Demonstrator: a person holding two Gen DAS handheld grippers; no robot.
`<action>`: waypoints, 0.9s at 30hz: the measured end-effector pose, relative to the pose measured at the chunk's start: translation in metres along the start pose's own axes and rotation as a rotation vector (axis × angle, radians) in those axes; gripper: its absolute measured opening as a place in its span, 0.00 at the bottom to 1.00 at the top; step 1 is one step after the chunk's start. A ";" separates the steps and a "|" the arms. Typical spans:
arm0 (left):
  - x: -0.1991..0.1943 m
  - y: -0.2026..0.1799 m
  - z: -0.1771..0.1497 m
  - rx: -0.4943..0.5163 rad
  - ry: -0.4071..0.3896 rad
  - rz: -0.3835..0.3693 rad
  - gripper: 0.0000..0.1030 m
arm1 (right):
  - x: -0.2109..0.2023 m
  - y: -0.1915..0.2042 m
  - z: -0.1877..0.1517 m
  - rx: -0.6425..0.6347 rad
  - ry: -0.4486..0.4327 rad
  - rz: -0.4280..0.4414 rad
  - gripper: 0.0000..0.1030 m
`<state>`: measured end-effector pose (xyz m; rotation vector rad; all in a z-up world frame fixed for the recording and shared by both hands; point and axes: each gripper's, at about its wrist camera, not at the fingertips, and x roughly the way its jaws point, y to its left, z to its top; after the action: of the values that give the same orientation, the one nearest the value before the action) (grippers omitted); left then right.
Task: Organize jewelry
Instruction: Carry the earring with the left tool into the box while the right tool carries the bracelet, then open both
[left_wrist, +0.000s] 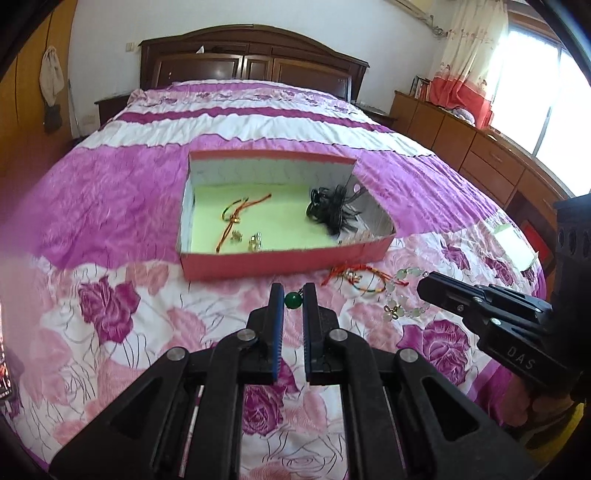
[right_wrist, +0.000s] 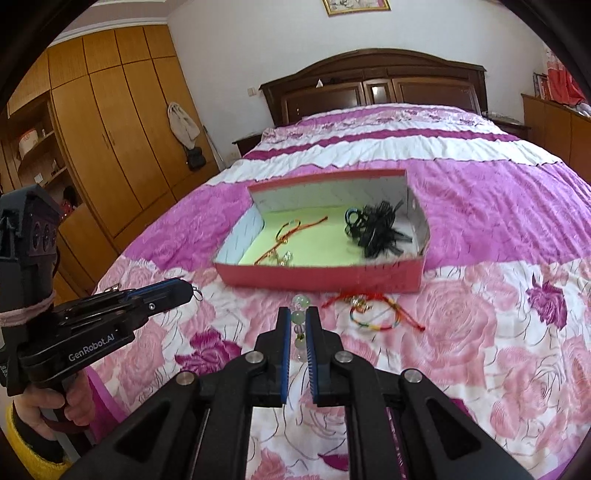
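We hold a pale green bead bracelet between our right gripper pads, jaws closed tight on it, low centre of the right wrist view. Our left gripper pinches a dark green bead (its chain end barely shows). Just beyond both, a red cord bracelet lies on the floral bedspread, beside the red box at mid-frame, which holds cords, small charms and black hair ties.

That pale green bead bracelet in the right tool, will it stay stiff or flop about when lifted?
Probably floppy: the bead bracelet drapes in a loose curve from the right tool. Its round beads look smooth, so it may slip. Likely light.
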<state>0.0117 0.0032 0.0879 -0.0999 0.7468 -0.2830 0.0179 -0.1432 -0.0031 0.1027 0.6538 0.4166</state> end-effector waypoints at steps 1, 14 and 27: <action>0.000 -0.001 0.002 0.002 -0.003 0.001 0.01 | 0.000 -0.001 0.002 0.003 -0.005 0.000 0.09; 0.011 -0.001 0.033 0.014 -0.087 0.042 0.01 | 0.003 -0.009 0.031 -0.006 -0.102 -0.009 0.09; 0.036 0.008 0.059 0.040 -0.211 0.140 0.01 | 0.025 -0.004 0.061 -0.039 -0.251 -0.043 0.09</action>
<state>0.0792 -0.0003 0.1058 -0.0383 0.5353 -0.1514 0.0747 -0.1348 0.0304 0.1016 0.4001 0.3678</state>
